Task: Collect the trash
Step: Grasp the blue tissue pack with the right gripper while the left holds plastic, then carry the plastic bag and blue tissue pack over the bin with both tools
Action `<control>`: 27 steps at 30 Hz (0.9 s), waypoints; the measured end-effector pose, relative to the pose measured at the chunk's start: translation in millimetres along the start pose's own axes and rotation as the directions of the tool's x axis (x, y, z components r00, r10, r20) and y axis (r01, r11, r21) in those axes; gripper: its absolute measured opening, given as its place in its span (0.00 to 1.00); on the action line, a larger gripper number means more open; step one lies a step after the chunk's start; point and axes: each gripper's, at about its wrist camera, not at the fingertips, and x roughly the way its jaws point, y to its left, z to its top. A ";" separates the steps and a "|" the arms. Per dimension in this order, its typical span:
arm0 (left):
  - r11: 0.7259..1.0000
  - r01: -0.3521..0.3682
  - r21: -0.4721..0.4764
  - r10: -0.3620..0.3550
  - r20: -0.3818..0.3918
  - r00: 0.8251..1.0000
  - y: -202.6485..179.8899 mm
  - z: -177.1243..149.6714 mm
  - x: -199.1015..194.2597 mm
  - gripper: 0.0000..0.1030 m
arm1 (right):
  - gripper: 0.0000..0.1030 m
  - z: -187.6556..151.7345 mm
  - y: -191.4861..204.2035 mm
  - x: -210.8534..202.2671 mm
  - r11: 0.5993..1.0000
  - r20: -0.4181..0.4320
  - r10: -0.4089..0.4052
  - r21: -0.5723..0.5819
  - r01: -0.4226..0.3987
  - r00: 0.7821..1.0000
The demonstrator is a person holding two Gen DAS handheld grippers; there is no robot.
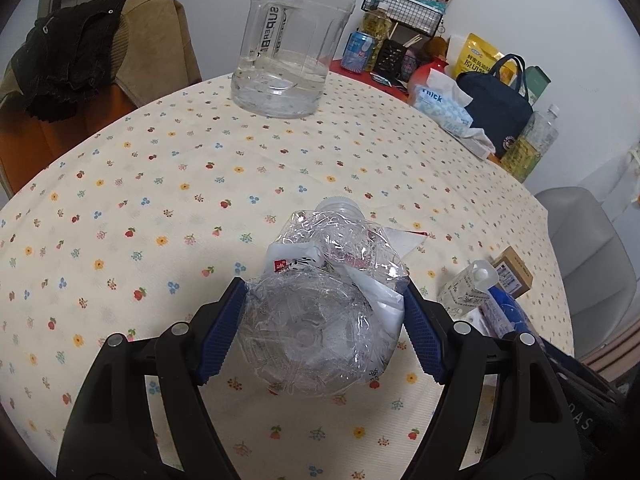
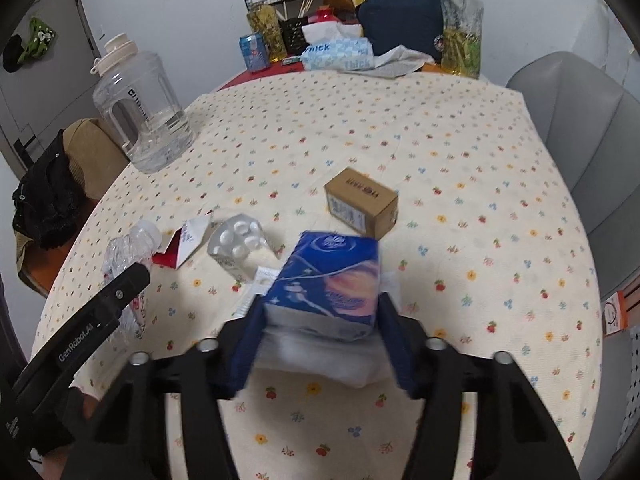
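Left gripper (image 1: 324, 332) clamped on one crushed clear plastic bottle (image 1: 320, 300), pads pressing both sides, held just above the floral tablecloth (image 1: 160, 184). Right gripper (image 2: 320, 340) straddles one blue tissue packet (image 2: 330, 284); picture blurred, cannot tell whether pads bite. Still on the cloth: one small brown cardboard box (image 2: 362, 208), one empty pill blister (image 2: 240, 242), one torn red-and-white wrapper (image 2: 182, 242). No bin visible; judged early, two pieces in hand, three left.

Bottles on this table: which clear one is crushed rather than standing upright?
The crumpled bottle between the left hand-held gripper's pads. The big water jug and the yellow-labelled bottle stand uncrushed.
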 end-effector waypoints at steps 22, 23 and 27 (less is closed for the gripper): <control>0.991 0.068 0.118 -0.073 0.033 0.997 -64.8 -20.8 -37.5 0.73 | 0.44 -28.1 -40.3 -79.0 0.997 0.115 0.017 0.069 -0.026 0.993; 0.990 0.071 0.125 -0.076 0.033 0.997 -68.5 -21.9 -39.1 0.73 | 0.44 -29.5 -44.1 -82.4 0.997 0.120 0.018 0.076 -0.028 0.993; 0.985 0.082 0.153 -0.089 0.036 0.995 -82.9 -26.5 -46.2 0.73 | 0.45 -34.6 -57.6 -94.4 0.995 0.140 0.014 0.099 -0.028 0.990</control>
